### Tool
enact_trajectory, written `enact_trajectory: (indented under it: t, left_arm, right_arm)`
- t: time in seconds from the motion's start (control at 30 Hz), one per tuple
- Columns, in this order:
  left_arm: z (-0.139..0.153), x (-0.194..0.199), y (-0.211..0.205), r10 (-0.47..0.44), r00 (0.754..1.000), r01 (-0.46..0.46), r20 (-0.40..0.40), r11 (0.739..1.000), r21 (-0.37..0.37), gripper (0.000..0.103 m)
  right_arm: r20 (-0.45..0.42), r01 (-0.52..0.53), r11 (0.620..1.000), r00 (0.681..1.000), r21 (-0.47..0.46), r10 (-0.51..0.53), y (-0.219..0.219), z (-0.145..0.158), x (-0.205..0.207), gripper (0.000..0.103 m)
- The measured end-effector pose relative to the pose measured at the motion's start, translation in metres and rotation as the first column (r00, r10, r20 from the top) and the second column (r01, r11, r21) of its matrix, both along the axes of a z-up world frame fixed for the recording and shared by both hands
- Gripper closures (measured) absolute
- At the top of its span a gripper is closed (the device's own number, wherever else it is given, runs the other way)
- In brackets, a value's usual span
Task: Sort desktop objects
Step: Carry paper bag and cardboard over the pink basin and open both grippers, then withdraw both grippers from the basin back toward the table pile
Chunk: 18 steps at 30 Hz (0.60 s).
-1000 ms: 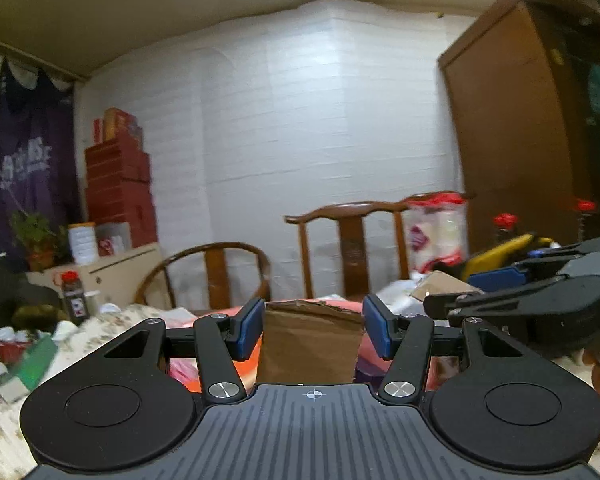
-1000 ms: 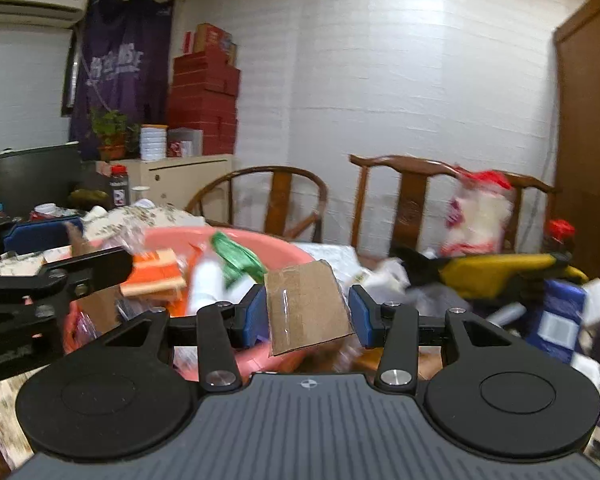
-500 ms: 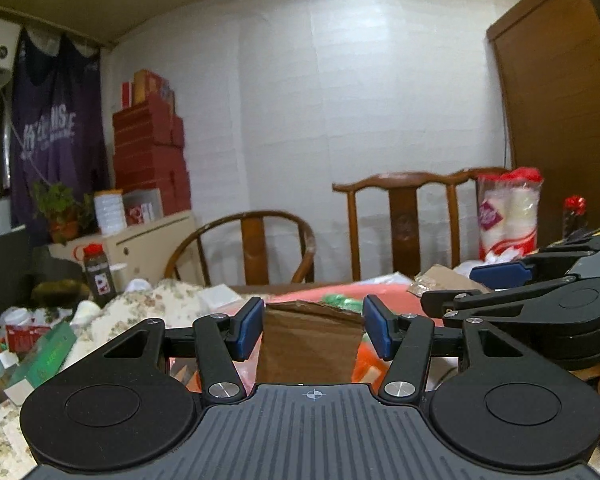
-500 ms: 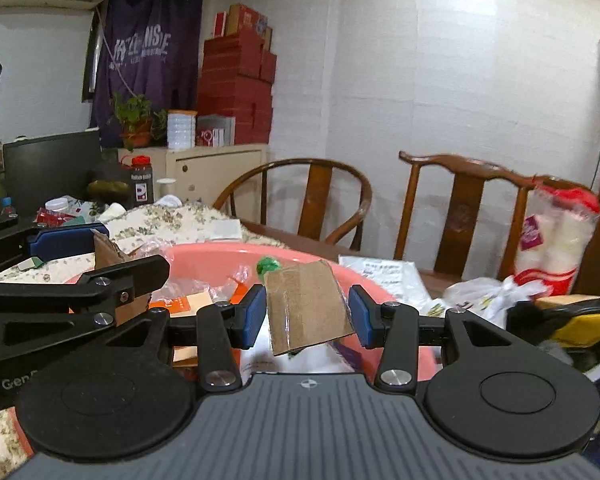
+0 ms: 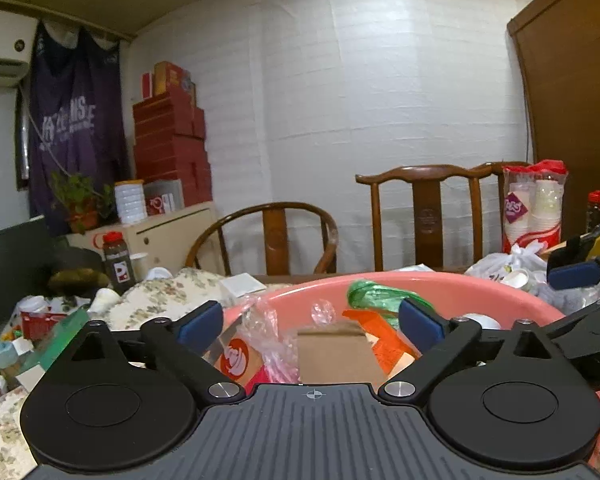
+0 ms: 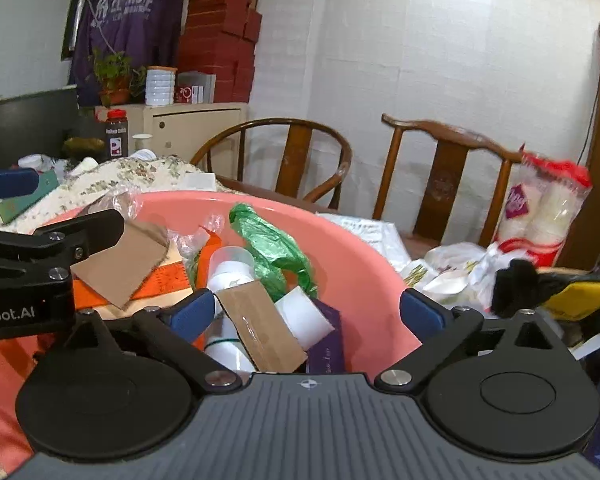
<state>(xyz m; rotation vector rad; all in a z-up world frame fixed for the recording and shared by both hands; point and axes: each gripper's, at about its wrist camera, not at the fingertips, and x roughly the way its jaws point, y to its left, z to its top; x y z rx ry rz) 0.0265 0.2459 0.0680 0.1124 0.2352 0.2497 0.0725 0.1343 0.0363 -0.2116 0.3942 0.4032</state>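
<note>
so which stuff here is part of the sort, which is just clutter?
In play:
pink basin
cardboard piece
second cardboard piece
left gripper, open
right gripper, open

Lying about:
chairs
red boxes
cup sleeve
plant

A: The basin (image 6: 364, 276) at twelve o'clock looked like smooth pink plastic with a soft sheen, and the bag (image 6: 274, 248) in it was thin, crinkled green film.

B: The cardboard piece (image 6: 260, 328) was matt brown, with a glossy strip of tape. The left gripper (image 5: 310, 320) was matt black plastic with blue pads (image 5: 418, 322) and bright metal screws. The chairs (image 5: 428, 216) were polished wood.
</note>
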Motion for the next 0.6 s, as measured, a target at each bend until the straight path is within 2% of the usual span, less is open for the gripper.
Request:
enact_trajectory:
  t: [0.1, 0.23, 0.43, 0.6]
  left_arm:
    - [0.004, -0.009, -0.003, 0.008, 1.000, -0.008, 0.014, 1.000, 0.015, 0.000]
    - [0.012, -0.022, -0.009, -0.001, 1.000, 0.001, 0.029, 1.000, 0.006, 0.000]
    - [0.017, -0.041, -0.024, -0.020, 0.999, 0.020, 0.040, 1.000, -0.004, 0.000]
    - [0.016, -0.055, -0.045, -0.053, 0.997, 0.054, 0.047, 0.998, -0.010, 0.000]
  right_arm:
    - [0.029, 0.007, 1.000, 1.000, -0.025, -0.006, -0.003, 0.004, -0.011, 0.001]
    - [0.054, 0.020, 1.000, 0.998, -0.010, -0.019, -0.019, 0.011, -0.030, 0.001]
    - [0.058, 0.059, 0.996, 0.996, 0.061, -0.062, -0.059, 0.013, -0.058, 0.001]
    - [0.035, 0.116, 0.980, 0.992, 0.161, -0.123, -0.105, 0.001, -0.083, 0.001]
